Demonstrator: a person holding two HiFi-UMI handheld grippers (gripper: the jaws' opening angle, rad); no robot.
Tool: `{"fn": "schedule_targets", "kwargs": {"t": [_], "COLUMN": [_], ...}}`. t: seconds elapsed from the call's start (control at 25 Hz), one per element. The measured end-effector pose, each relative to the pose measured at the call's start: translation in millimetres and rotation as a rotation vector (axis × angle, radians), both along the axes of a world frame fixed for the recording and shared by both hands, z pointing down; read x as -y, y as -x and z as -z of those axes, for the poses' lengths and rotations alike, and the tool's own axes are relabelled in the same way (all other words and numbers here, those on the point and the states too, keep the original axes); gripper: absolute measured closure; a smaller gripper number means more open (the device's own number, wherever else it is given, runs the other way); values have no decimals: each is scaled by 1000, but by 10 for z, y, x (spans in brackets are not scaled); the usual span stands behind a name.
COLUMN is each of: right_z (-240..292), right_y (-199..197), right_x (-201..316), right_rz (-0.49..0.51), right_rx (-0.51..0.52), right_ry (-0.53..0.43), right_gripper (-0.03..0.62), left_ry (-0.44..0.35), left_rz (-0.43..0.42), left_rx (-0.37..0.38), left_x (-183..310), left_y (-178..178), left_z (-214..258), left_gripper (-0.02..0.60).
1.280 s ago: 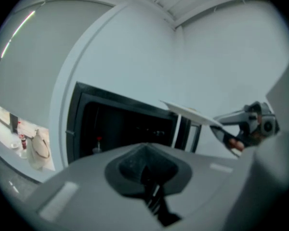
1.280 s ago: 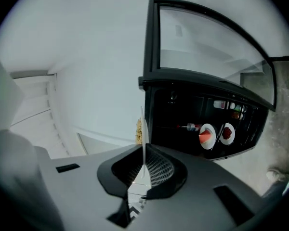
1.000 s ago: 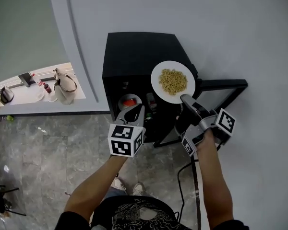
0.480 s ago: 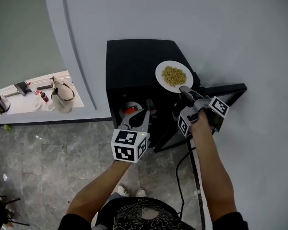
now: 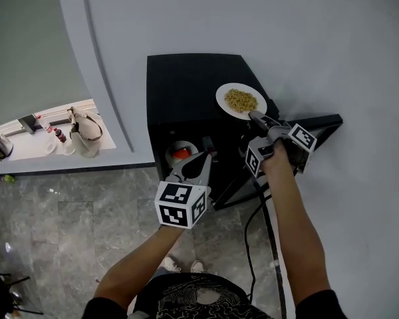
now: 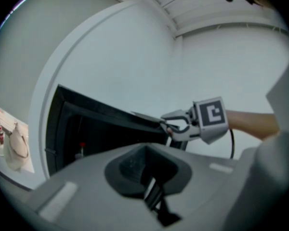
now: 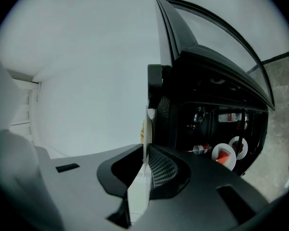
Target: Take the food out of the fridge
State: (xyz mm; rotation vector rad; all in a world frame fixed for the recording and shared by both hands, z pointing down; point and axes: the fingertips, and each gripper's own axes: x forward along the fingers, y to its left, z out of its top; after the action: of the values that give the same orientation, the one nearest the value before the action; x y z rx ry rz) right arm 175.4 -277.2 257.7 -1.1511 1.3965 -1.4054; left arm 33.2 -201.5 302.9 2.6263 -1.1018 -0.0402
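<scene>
A white plate of yellow noodles (image 5: 241, 102) is over the right part of the black mini fridge's top (image 5: 186, 85). My right gripper (image 5: 255, 116) is shut on its near rim. In the right gripper view the plate (image 7: 146, 121) shows edge-on between the jaws of the right gripper (image 7: 145, 150). My left gripper (image 5: 199, 163) hangs in front of the open fridge, shut and holding nothing. In the left gripper view, beyond the left gripper (image 6: 147, 165), the right gripper (image 6: 176, 126) holds the plate (image 6: 144, 115). Inside the fridge stands another white plate with red food (image 5: 181, 153), in the right gripper view a plate with red food (image 7: 225, 156).
The fridge door (image 5: 309, 121) stands open to the right, beside my right arm. Bottles and a can (image 7: 201, 149) lie on the fridge shelves. A black cable (image 5: 253, 234) runs over the grey floor. At left, a counter holds a bag (image 5: 86, 128) and small bottles.
My right gripper has carried the noodle plate away from me, further over the fridge top. The left gripper has stayed near the fridge opening.
</scene>
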Motion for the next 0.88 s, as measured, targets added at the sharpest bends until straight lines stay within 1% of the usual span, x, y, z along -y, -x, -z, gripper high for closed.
{"fn": "schedule_targets", "kwargs": {"t": [0.2, 0.24, 0.28, 0.32, 0.4, 0.72, 0.8, 0.88], "right_z": [15, 27, 45, 68, 107, 130, 139, 135], "right_y": [-18, -17, -11, -2, 5, 84, 139, 233], "right_x": [-32, -38, -45, -57, -95, -464, -585, -699], "right_rz": [21, 28, 37, 46, 54, 67, 81, 103], "right_rx": [0, -3, -8, -16, -43, -213, -285, -396], "right_ry": [-10, -13, -18, -26, -43, -110, -142, -178], "right_gripper": [580, 557, 517, 502, 502, 502, 502, 508], "left_ry": [-1, -1, 0, 0, 0, -3, -7, -15], "left_rz": [7, 9, 10, 11, 14, 18, 23, 33], "left_rx": [-2, -2, -2, -2, -1, 4, 18, 52], "left_x": [-19, -24, -29, -34, -51, -165, -210, -240], "left_y": [40, 46, 52, 56, 59, 45, 49, 54], "left_z": [1, -2, -4, -6, -13, 4, 8, -1], "left_gripper": [580, 580, 580, 580, 580, 580, 580, 580]}}
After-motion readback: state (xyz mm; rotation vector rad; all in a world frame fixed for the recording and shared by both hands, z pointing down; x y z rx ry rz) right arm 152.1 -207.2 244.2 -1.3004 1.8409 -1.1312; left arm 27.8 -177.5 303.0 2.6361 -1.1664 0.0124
